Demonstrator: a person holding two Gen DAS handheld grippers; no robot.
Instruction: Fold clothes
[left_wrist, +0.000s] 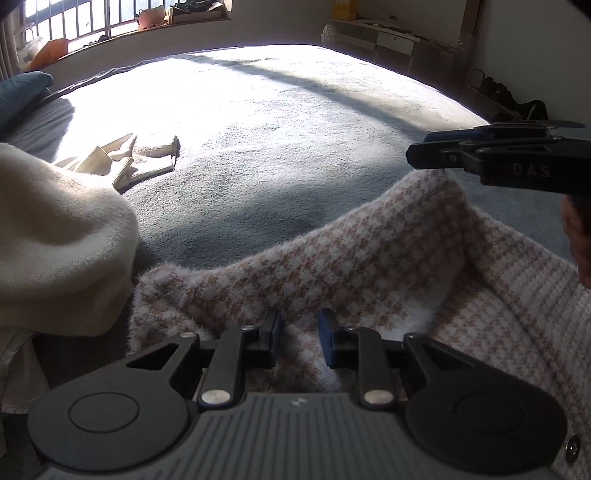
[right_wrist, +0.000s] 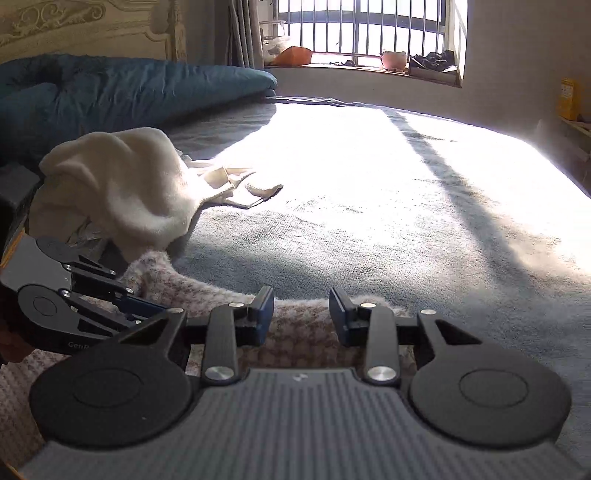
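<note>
Clearly early in the fold. Left gripper (left_wrist: 298, 339): jaws stand apart with a gap between the blue pads, the checked knit garment (left_wrist: 369, 266) lying under and ahead of them; cloth shows through the gap, but the pads do not visibly press on it, so I read it as not gripping. Right gripper (right_wrist: 302, 321): likewise apart, poised over the near furry edge of the same garment, nothing pinched that I can make out. Seen from the left wrist, the right tool comes in from the right side, level with the raised hem, and its tips look nearly together from that angle; the right wrist's own view is the better witness. The garment sits directly beneath both tools at the near edge of the bed (right_wrist: 406, 229), bunched, one edge curled up in a ridge, ribbed part off to the right of the left tool. Not spread flat, no crease laid that I can see. Left of the left tool, close by, a cream fleece heap (left_wrist: 62, 229), unfolded; beyond it, farther ahead, a small pale item (left_wrist: 140, 158), crumpled. Judgement: nothing finished. Remaining: take hold of the knit, spread it, fold it, then deal with the cream heap and the small piece.
</note>
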